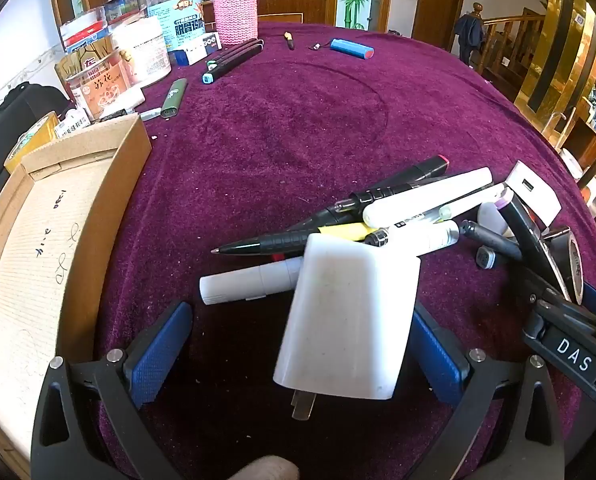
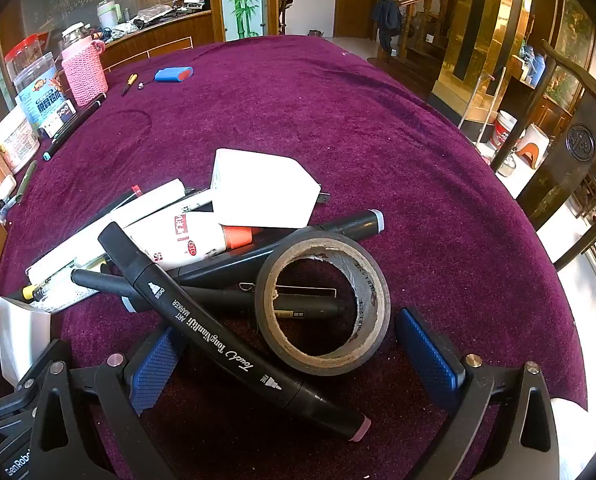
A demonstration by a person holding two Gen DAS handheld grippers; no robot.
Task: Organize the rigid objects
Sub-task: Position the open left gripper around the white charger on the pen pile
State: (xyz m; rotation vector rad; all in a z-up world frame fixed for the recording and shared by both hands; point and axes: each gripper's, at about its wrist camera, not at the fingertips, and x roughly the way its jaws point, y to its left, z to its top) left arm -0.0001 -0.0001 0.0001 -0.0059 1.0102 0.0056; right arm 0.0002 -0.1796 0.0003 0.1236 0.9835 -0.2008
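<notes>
A pile of pens and markers (image 1: 397, 208) lies on the purple tablecloth. A white plug charger (image 1: 347, 320) leans on the pile, between the open fingers of my left gripper (image 1: 298, 344); the fingers do not touch it. In the right wrist view, my right gripper (image 2: 294, 356) is open around a black art marker (image 2: 226, 340) and a roll of dark tape (image 2: 323, 304). A second white charger (image 2: 262, 188) and a white glue bottle with an orange cap (image 2: 186, 240) lie behind them.
An open cardboard box (image 1: 38, 264) stands at the left. Jars, tins and a pink knitted bottle (image 1: 234, 12) crowd the far left edge. Black markers (image 1: 234, 60), a green lighter (image 1: 174, 98) and a blue case (image 1: 351, 48) lie farther back. The right gripper (image 1: 569, 344) shows at the left view's right edge.
</notes>
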